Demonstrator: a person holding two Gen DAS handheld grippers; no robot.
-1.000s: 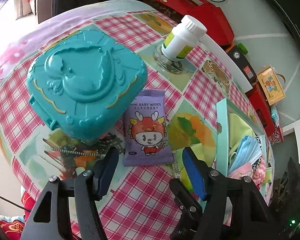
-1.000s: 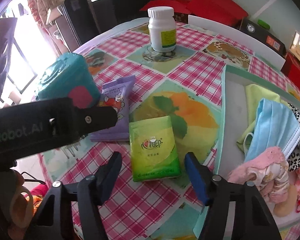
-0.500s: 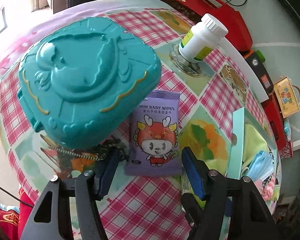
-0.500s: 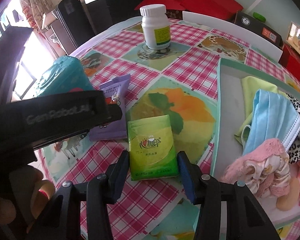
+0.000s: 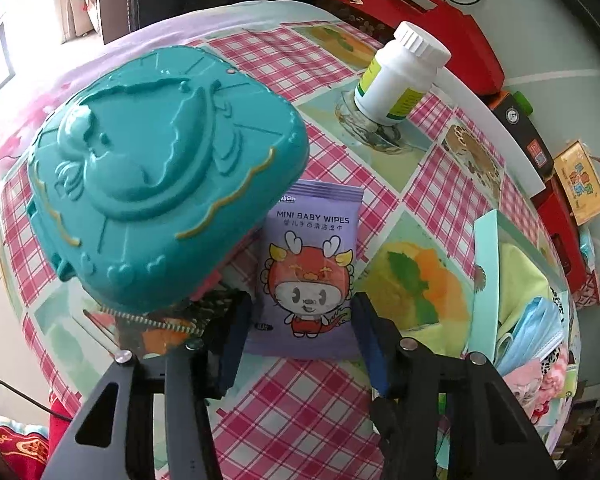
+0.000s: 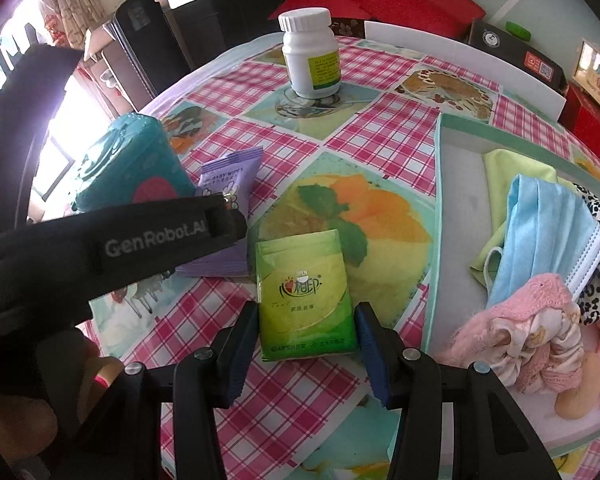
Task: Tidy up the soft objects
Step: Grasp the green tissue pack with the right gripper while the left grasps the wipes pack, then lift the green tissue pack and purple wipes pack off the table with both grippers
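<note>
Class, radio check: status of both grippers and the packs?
Left gripper jaws closing around purple wipes pack. Right gripper jaws clamped on green tissue pack. Teal case crowds the wipes.

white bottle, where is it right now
The white bottle stands upright at the table's far side in both wrist views, beyond the purple wipes pack and the green tissue pack, apart from both.

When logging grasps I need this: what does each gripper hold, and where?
Right gripper pinches the tissue pack by its long sides. Left gripper is closing around the wipes pack, not yet gripping.
</note>
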